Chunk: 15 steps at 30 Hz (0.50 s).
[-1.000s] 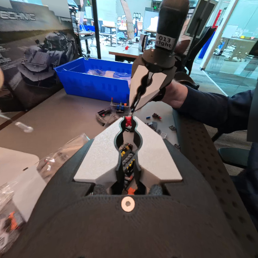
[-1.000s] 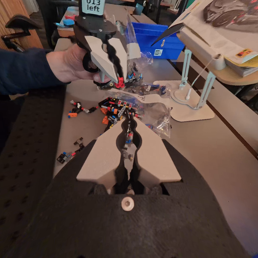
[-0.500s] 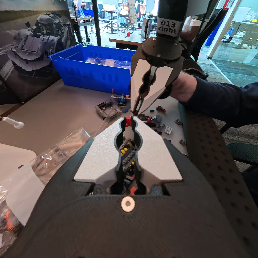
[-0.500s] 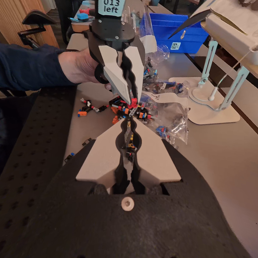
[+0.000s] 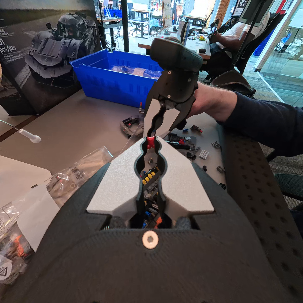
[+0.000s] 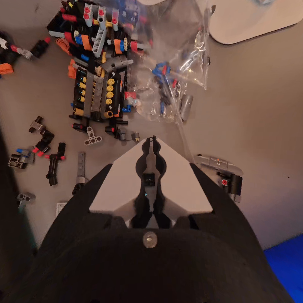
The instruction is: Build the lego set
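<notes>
Two grippers meet tip to tip over the table, with a red piece between them.

The left gripper is clamped on the red piece; the right gripper hangs at its 12 o'clock, tips nearly together on a tiny dark bit too small to identify. The half-built model lies at 11 o'clock in the right wrist view, blurred, partly cut off at the top edge. In the left wrist view it shows only through the finger gap. A clear bag lies beside it.

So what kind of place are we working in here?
Looks like an open-plan office or lab. Behind the blue bin stand rows of desks and office chairs, with glass partitions on the right. A person sits at a far desk.
</notes>
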Motion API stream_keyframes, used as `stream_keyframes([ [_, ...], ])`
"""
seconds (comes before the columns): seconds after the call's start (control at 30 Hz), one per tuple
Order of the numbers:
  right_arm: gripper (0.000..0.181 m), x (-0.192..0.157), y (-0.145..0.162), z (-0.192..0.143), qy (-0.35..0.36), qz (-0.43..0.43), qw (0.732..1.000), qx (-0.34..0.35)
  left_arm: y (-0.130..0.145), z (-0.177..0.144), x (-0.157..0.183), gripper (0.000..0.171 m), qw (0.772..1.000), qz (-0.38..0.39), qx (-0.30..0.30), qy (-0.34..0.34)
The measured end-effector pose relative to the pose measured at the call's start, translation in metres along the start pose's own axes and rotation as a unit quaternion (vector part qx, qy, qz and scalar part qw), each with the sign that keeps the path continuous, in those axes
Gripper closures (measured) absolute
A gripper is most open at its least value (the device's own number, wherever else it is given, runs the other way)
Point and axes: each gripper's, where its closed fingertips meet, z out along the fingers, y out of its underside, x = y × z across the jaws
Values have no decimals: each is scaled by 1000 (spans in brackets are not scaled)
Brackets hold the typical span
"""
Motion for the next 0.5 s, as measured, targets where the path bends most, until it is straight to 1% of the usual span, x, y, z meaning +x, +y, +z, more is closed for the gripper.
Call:
stream_keyframes([
  [0.17, 180, 0, 13, 6, -15, 21, 999, -30, 0, 0, 0, 167, 1000, 1, -1, -1],
  [0.23, 180, -3, 14, 6, -23, 18, 999, -31, 1, 1, -1, 167, 1000, 0, -2, -1],
  [0.4, 180, -3, 15, 5, -13, 8, 999, -41, 1, 0, -4, 166, 1000, -3, -1, -8],
  [0.5, 180, 2, 2, 2, 0, 12, 1000, -12, 1, -1, -8, 166, 1000, -4, 2, -18],
])
